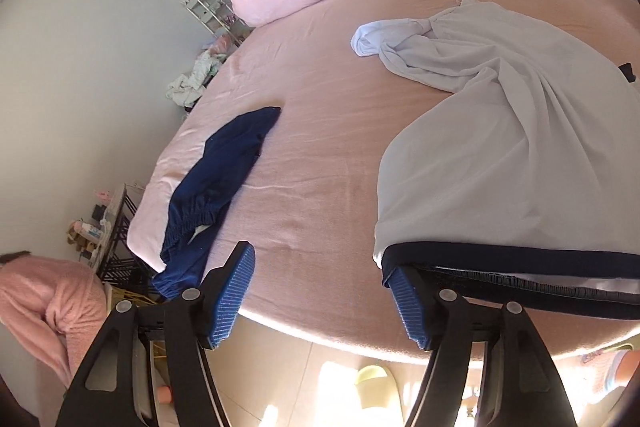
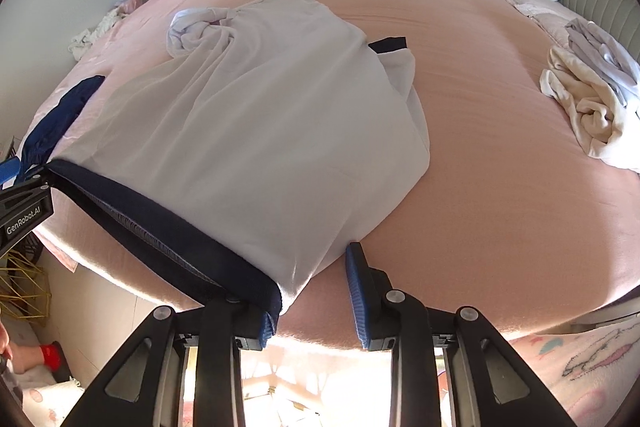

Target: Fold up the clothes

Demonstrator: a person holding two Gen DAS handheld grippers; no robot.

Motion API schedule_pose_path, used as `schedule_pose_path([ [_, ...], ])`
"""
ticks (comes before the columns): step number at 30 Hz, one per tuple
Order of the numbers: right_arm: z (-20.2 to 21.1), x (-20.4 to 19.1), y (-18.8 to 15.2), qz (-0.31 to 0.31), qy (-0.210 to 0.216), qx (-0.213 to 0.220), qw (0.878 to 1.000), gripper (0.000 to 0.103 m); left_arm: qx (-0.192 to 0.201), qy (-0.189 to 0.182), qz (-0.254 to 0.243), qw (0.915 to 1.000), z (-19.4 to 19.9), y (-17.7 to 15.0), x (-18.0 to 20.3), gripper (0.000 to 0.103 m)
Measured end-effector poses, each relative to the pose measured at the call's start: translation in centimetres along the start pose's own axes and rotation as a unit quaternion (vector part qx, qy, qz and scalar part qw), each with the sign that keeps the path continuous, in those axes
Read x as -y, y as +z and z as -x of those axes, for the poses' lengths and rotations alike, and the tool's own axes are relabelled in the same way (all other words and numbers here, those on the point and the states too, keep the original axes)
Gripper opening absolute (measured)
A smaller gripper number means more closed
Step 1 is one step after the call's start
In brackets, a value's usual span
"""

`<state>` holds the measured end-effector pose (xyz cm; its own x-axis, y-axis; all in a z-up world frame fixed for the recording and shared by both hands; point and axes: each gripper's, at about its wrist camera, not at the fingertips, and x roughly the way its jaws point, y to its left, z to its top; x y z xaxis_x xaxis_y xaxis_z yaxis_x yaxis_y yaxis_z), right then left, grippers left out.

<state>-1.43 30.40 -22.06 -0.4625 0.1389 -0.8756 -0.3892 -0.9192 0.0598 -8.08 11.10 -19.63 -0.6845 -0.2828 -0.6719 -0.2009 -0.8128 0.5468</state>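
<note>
On the pink bed [image 2: 480,155], both open fingers [image 2: 314,291] flank a white garment's [image 2: 248,131] hem.

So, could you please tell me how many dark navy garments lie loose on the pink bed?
1: the dark navy garment lies at the pink bed's left edge.

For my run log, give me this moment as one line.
task: fold clothes | white garment: crumpled on pink bed | left gripper: open | right gripper: open | blue shorts: untouched

"GenRobot.AI", white print, on black body of left claw [image 2: 12,169]. No other legible txt.
</note>
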Motion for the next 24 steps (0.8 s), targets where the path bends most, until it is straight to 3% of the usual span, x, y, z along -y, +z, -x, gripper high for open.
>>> schedule_pose_path([
  [4,-0.1,-0.6,0.0,0.02,-0.014,-0.001,1.0,0.028,-0.006,-0.019,-0.011,0.9997,0.0,-0.9,-0.1,0.066],
  [10,-0.1,1.5,0.1,-0.01,-0.009,-0.008,1.0,0.028,-0.006,-0.033,-0.04,0.9986,0.5,-2.5,1.1,0.066],
  [13,0.3,2.1,0.0,-0.012,-0.032,-0.004,0.999,0.029,0.0,-0.042,-0.056,0.9976,1.2,-3.0,1.9,0.066],
  [16,0.5,2.7,-0.3,-0.013,-0.064,0.001,0.998,0.036,-0.004,-0.054,-0.059,0.9968,1.5,-3.3,2.3,0.066],
  [24,0.5,3.0,-0.6,-0.017,-0.056,-0.004,0.998,0.036,-0.028,-0.08,-0.056,0.9948,1.2,-4.7,2.0,0.066],
])
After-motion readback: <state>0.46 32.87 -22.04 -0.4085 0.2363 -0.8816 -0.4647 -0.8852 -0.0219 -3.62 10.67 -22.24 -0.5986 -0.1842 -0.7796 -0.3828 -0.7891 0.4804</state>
